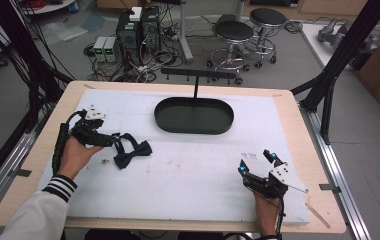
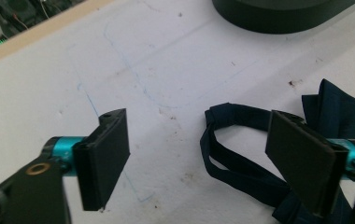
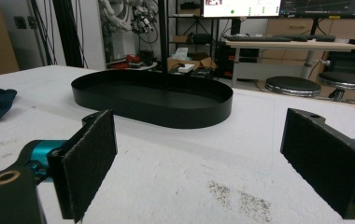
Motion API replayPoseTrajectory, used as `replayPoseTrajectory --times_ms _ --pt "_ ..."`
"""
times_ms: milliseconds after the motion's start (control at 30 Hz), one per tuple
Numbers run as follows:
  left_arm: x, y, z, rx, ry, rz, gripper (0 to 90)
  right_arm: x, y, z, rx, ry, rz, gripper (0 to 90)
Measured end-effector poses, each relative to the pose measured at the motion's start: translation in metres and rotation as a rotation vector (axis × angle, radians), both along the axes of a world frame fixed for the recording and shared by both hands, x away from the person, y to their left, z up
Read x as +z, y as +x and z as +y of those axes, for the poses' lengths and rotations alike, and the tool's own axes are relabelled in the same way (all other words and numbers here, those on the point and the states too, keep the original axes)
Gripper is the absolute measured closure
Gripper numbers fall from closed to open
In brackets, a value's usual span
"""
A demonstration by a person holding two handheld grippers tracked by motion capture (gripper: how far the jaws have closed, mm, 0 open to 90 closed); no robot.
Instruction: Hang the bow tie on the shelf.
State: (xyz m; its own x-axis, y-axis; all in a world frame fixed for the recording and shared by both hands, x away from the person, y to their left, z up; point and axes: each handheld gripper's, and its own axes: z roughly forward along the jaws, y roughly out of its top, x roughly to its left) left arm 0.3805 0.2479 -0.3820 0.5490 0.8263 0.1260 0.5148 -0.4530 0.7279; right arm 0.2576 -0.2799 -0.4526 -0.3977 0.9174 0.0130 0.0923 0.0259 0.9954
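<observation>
High view, table: white mat [image 1: 188, 165] covers a wooden table top [image 1: 298, 125].
High view, tray: black oval tray [image 1: 194, 115] sits at the far middle of the mat, with a thin post and a bar of pegs [image 1: 198, 74] rising behind it.
High view, bow tie: dark blue bow tie [image 1: 132, 152] lies on the mat's left part, well apart from the tray.
High view, left gripper [image 1: 119, 141]: held in the left hand [image 1: 78, 152], jaws spread, at the tie's strap.
High view, right gripper [image 1: 257, 161]: held near the mat's front right, jaws spread, nothing between them.
Left gripper view: jaws apart; the strap loop [image 2: 231, 140] lies on the mat, passing behind the right jaw, nothing clamped; tray edge at top.
Right gripper view: jaws wide apart over bare mat; tray ahead, bow tie at far left.
</observation>
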Motion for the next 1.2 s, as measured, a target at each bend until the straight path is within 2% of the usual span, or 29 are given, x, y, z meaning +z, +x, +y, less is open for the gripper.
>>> replayPoseTrajectory --times_ms 33,433,900,1133,1200 --pt "-0.002 0.003 -0.002 -0.003 0.003 0.019 26.9 0.000 0.000 0.000 0.000 0.000 0.000 9.8" --pt "-0.014 0.016 -0.013 -0.009 0.045 0.084 28.5 0.000 0.000 0.000 -0.002 0.001 -0.005 9.8" --pt "-0.027 0.018 -0.025 0.001 0.117 0.154 31.4 0.000 0.000 0.000 -0.003 0.001 -0.005 9.8" --pt "-0.038 0.015 -0.029 0.024 0.121 0.189 31.9 0.000 0.000 -0.001 -0.001 0.001 -0.006 9.8" --pt "-0.041 0.016 -0.031 0.024 0.135 0.196 31.9 0.000 0.000 -0.001 -0.002 0.001 -0.006 9.8"
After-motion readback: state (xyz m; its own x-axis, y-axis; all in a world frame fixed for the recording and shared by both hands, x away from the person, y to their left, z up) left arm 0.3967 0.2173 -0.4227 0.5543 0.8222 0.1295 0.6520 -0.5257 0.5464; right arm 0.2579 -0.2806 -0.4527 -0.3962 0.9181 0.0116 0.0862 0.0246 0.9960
